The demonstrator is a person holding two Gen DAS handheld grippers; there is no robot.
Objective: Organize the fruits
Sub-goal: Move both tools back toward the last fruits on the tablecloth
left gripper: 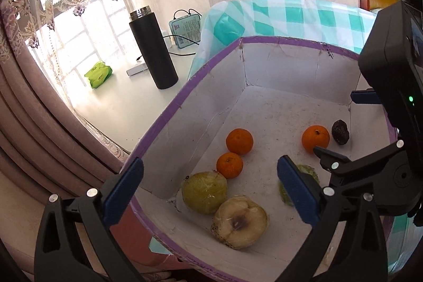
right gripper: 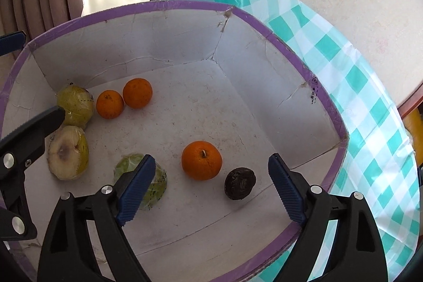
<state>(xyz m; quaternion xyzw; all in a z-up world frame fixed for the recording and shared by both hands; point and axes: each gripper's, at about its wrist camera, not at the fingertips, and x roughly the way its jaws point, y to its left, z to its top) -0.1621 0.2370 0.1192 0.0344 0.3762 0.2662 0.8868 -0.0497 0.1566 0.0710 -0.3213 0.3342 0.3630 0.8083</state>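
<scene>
We held both tongs, left (left gripper: 210, 192) and right (right gripper: 211, 189), spread and empty above the box (right gripper: 264, 25). Our advice: straddle one orange (right gripper: 201, 160) squarely, then pinch gently.

Left gripper (left gripper: 210, 193): jaws spread wide, nothing between the blue pads (left gripper: 124, 190), tilted downward. Right gripper (right gripper: 208, 190): jaws spread wide, nothing between the ribbed blue pads (right gripper: 286, 190), tilted downward. In the left wrist view the right gripper enters from the right edge; in the right wrist view one black finger (right gripper: 39, 123) of the left gripper enters from the left edge. The two grippers sit near each other, not touching.
</scene>
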